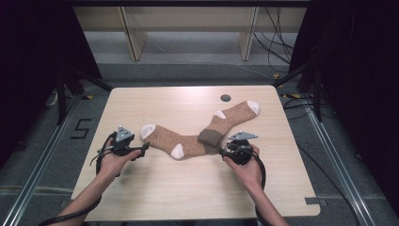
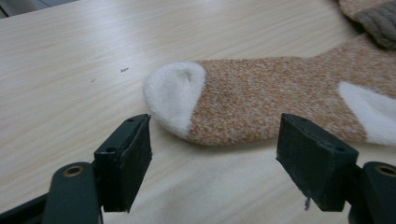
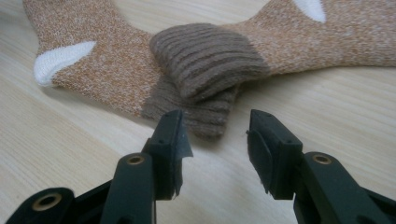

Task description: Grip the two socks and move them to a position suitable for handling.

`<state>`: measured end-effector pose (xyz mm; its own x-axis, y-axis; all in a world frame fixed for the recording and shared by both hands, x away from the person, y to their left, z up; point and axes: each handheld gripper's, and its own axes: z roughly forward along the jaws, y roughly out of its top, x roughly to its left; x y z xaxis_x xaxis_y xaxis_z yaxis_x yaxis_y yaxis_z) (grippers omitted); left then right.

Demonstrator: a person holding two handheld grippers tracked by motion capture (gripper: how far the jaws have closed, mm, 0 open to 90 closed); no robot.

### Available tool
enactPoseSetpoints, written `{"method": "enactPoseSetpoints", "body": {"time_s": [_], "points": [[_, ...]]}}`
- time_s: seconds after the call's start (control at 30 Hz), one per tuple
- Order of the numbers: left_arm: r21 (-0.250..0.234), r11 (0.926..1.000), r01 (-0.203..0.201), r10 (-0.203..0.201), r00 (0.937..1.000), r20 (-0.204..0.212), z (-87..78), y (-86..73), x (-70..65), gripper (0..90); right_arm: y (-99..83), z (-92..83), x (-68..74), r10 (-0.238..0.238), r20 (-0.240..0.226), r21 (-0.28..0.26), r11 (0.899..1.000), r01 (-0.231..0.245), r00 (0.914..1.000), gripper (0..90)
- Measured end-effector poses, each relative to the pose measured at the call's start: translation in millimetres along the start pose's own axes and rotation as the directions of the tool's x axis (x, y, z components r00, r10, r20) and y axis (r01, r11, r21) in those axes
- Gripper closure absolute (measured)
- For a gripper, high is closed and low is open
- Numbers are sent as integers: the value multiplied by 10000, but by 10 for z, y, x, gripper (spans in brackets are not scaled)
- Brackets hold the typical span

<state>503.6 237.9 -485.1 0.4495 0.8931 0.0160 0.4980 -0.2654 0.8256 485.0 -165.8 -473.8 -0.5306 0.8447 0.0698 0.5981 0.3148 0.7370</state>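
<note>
Two brown-flecked socks lie in a shallow V on the bench (image 1: 141,188), their ribbed cuffs overlapping where the two meet. The near sock (image 1: 174,141) stretches flat from its white toe (image 2: 173,95) to a white heel patch; the far sock (image 1: 230,117) angles away from the person, its darker cuff (image 3: 205,58) folded over the near sock's cuff.

The left gripper (image 1: 141,151) sits low, just short of the near sock's toe, jaws apart with bare wood between them and the toe lying ahead of the gap. The right gripper (image 1: 223,151) faces the stacked cuffs, jaws apart and not touching the cloth; the lower cuff's edge lies just beyond the left jaw's tip.

Each hand appears set at one end of the near sock, a placement that suggests a two-ended pickup: toe in one pair of jaws, cuff in the other, so the sock can be lifted taut or laid over its partner. Because the far sock's cuff rests on top, the right jaws would probably need to catch the lower layer alone, or both cuffs may come up together.
</note>
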Motion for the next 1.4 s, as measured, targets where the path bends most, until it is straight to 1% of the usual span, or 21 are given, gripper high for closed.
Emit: {"method": "enactPoseSetpoints", "body": {"time_s": [0.17, 0.2, 0.27, 0.3, 0.33, 0.37, 0.4, 0.5, 0.57, 0.67, 0.7, 0.77, 0.87, 0.9, 0.93, 1.03, 1.1, 1.13, 1.2, 1.3, 1.4], "points": [[272, 9996, -82, 73, 9994, 339, 187, 81, 30, 290, 67, 108, 59, 562, -79, 543, 9970, -557, 9984, 553], [580, 9979, -277, 249, 9986, 474, 210, 92, 49, 291, 80, 137, 41, 349, -122, 540, 9980, -342, 9993, 546], [722, 9972, -214, 174, 9983, 564, 284, 99, 48, 294, 99, 181, 38, 482, -242, 653, 9968, -465, 9985, 535], [979, 9943, -413, 359, 9978, 563, 306, 102, 56, 308, 102, 216, 24, 224, -178, 508, 9985, -214, 9996, 530], [1153, 9924, -435, 372, 9977, 564, 336, 100, 54, 330, 115, 222, 51, 584, -194, 788, 9953, -567, 9981, 524], [1316, 9904, -432, 354, 9975, 615, 359, 99, 57, 335, 120, 245, 44, 497, -188, 759, 9960, -482, 9986, 523], [1120, 9937, -68, 0, 9982, 604, 399, 89, 32, 350, 125, 268, 43, 537, -158, 769, 9957, -524, 9984, 523], [1446, 9889, -332, 210, 9961, 856, 425, 94, 34, 432, 116, 310, 43, 503, -158, 992, 9939, -485, 9986, 559], [1580, 9864, -449, 299, 9949, 960, 428, 114, 33, 497, 95, 333, 47, 549, -62, 1022, 9933, -540, 9985, 630], [1796, 9827, -442, 264, 9946, 1007, 437, 145, 44, 654, 86, 317, 15, 755, -72, 1133, 9908, -742, 9971, 736], [1842, 9821, -405, 216, 9944, 1034, 440, 152, 53, 703, 86, 303, 26, 1131, -134, 1279, 9856, -1104, 9935, 758], [1840, 9828, -151, -30, 9952, 975, 447, 162, 51, 786, 84, 295, 6, 1211, -186, 1218, 9855, -1180, 9925, 809], [1861, 9821, -304, 120, 9950, 989, 438, 162, 46, 829, 88, 266, -22, 1160, -208, 1219, 9861, -1126, 9930, 846], [1760, 9837, -358, 188, 9951, 976, 424, 152, 36, 834, 83, 250, -6, 1500, -229, 1295, 9808, -1458, 9884, 856], [1827, 9822, -426, 235, 9941, 1056, 411, 151, 40, 837, 78, 260, 0, 1525, -241, 1148, 9822, -1488, 9880, 859], [1796, 9829, -404, 216, 9942, 1057, 381, 144, 27, 843, 88, 241, -12, 1221, -259, 1333, 9841, -1176, 9922, 874], [1732, 9838, -460, 263, 9931, 1142, 339, 139, 13, 844, 90, 228, 0, 1166, -200, 1132, 9871, -1136, 9930, 877], [1569, 9869, -372, 176, 9921, 1245, 277, 131, -17, 844, 83, 217, 9, 1176, -269, 1032, 9881, -1143, 9927, 878], [1549, 9859, -632, 414, 9893, 1401, 183, 122, -28, 844, 78, 144, 7, 777, -279, 1166, 9904, -740, 9966, 878], [1391, 9879, -688, 468, 9868, 1553, 92, 100, -68, 843, 52, 66, 30, 637, -339, 1086, 9923, -597, 9974, 879], [1283, 9857, -1091, 832, 9778, 1925, -90, 28, -167, 841, -14, -134, 120, 480, -492, 1453, 9886, -404, 9976, 878]]}}
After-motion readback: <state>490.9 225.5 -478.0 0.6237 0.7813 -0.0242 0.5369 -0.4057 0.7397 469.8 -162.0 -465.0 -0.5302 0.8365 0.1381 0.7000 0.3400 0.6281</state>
